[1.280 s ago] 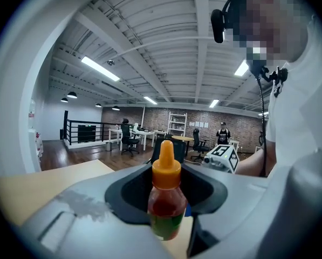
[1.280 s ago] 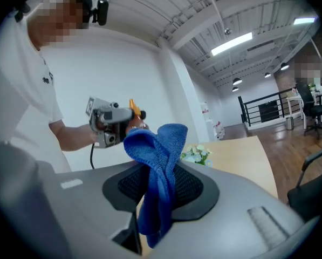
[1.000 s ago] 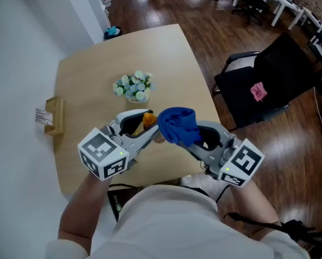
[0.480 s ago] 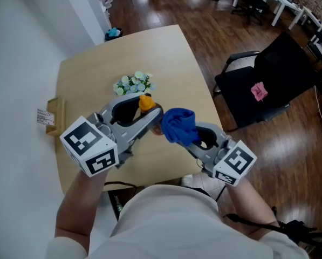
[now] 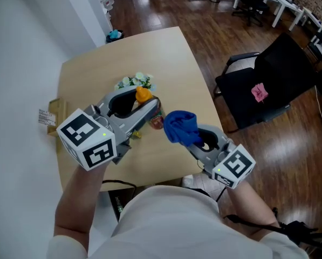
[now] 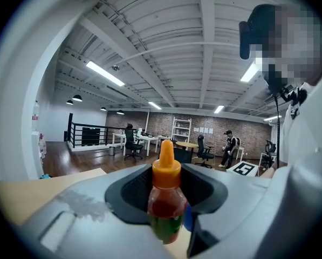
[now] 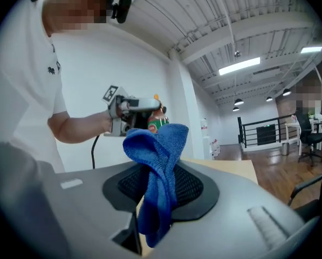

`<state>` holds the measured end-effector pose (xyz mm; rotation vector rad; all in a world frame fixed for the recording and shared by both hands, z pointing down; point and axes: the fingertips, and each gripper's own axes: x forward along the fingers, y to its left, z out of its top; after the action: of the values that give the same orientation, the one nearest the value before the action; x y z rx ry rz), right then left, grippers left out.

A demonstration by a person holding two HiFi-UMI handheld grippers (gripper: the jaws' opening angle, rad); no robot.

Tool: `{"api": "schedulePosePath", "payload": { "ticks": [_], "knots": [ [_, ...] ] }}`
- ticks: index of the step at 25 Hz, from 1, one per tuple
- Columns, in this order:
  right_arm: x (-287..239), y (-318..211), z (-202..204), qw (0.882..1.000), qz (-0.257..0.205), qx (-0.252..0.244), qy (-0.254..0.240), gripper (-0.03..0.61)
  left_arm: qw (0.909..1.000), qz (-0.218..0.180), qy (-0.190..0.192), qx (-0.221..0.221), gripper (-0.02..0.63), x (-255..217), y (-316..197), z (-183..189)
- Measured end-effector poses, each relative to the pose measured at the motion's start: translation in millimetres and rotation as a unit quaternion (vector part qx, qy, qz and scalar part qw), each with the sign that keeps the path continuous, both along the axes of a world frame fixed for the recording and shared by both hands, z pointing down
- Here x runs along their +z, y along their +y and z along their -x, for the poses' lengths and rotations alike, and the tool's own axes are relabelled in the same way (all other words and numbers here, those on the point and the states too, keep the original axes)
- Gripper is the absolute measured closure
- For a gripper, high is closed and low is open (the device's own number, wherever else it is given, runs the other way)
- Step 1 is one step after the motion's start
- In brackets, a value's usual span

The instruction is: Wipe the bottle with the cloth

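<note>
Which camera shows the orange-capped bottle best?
Left gripper view: the bottle stands close between the jaws. The head view shows mainly its cap; the right gripper view, a small glimpse behind the cloth.

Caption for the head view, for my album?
Left gripper holds a sauce bottle; right gripper holds a blue cloth beside it.

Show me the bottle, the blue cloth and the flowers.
bottle (image 6: 164, 205): left gripper view, on its red body.
blue cloth (image 7: 158, 156): right gripper view, on its folded middle.
flowers (image 5: 131, 81): head view, on the white blooms.
</note>
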<state>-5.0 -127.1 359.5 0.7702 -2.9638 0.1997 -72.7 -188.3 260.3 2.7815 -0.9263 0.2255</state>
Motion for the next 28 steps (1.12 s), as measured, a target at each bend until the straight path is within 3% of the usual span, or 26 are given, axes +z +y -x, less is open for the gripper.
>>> {"api": "schedulePosePath", "payload": {
  "ticks": [6, 15, 20, 23, 28],
  "knots": [
    [-73.2, 19.0, 22.9, 0.994, -0.098, -0.034, -0.033, 0.462, 0.9998, 0.016, -0.004, -0.008, 0.453, 10.6, -6.9, -11.0],
    [15.4, 20.4, 33.8, 0.998, -0.028, -0.032, 0.044, 0.462, 0.9999, -0.008, 0.006, -0.005, 0.453, -13.3, 0.2, -12.1],
    [46.9, 21.4, 29.5, 0.998, 0.016, -0.021, 0.054, 0.462, 0.9998, -0.015, 0.006, -0.008, 0.453, -20.8, 2.6, -10.1],
    [34.8, 30.6, 32.4, 0.998, 0.006, -0.034, 0.049, 0.462, 0.9998, -0.014, 0.005, -0.010, 0.453, -20.2, 2.5, -9.6],
    [-20.8, 50.2, 48.2, 0.995, -0.067, -0.063, 0.035, 0.462, 0.9999, -0.011, 0.002, -0.013, 0.453, -17.5, 2.2, -10.3]
  ]
}}
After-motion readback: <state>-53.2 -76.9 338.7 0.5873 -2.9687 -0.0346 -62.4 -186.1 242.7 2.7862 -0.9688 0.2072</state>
